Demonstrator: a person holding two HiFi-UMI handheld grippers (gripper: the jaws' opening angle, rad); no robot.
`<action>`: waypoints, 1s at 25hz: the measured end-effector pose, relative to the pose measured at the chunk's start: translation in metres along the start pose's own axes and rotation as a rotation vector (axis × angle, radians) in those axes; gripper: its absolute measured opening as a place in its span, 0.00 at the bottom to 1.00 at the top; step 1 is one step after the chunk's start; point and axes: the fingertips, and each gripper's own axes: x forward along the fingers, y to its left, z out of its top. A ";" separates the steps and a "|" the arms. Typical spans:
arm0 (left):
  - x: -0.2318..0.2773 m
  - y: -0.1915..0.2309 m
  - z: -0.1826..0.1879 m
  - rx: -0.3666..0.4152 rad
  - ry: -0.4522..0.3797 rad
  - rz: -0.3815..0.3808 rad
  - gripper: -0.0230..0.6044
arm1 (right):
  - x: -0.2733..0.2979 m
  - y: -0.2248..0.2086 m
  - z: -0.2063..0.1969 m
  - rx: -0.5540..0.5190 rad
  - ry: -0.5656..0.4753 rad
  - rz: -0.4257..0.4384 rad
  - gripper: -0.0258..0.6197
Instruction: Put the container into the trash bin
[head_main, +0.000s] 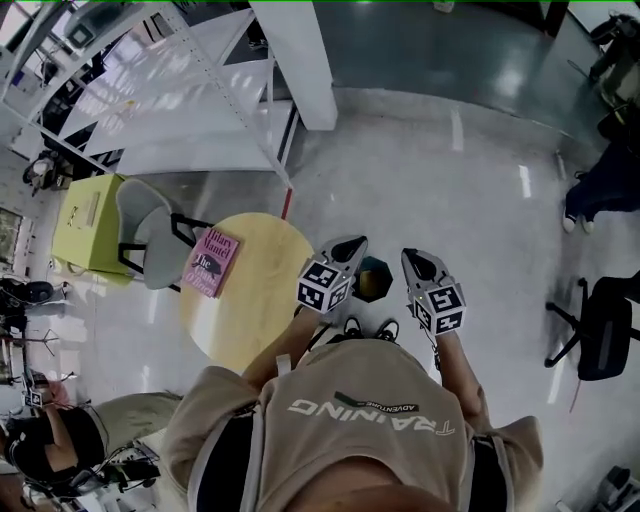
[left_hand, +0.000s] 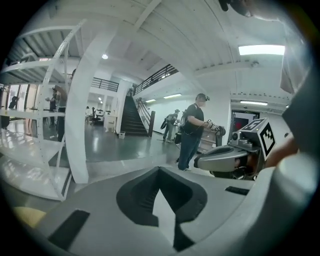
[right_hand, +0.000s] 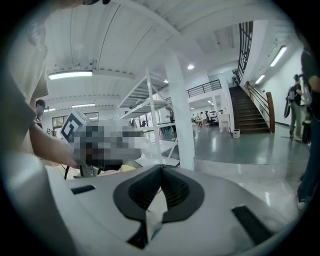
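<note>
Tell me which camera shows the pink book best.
The head view: the pink book lies fully visible near the edge of the round yellow table. Neither gripper view shows the book at all.
</note>
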 end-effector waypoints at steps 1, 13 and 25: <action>-0.002 0.001 0.006 0.013 -0.013 0.005 0.05 | -0.001 0.001 0.006 -0.012 -0.011 -0.005 0.04; -0.028 0.015 0.032 0.037 -0.089 0.052 0.05 | -0.017 0.009 0.045 -0.046 -0.105 -0.023 0.04; -0.029 0.016 0.029 0.026 -0.096 0.031 0.05 | -0.023 0.014 0.047 -0.063 -0.134 -0.056 0.04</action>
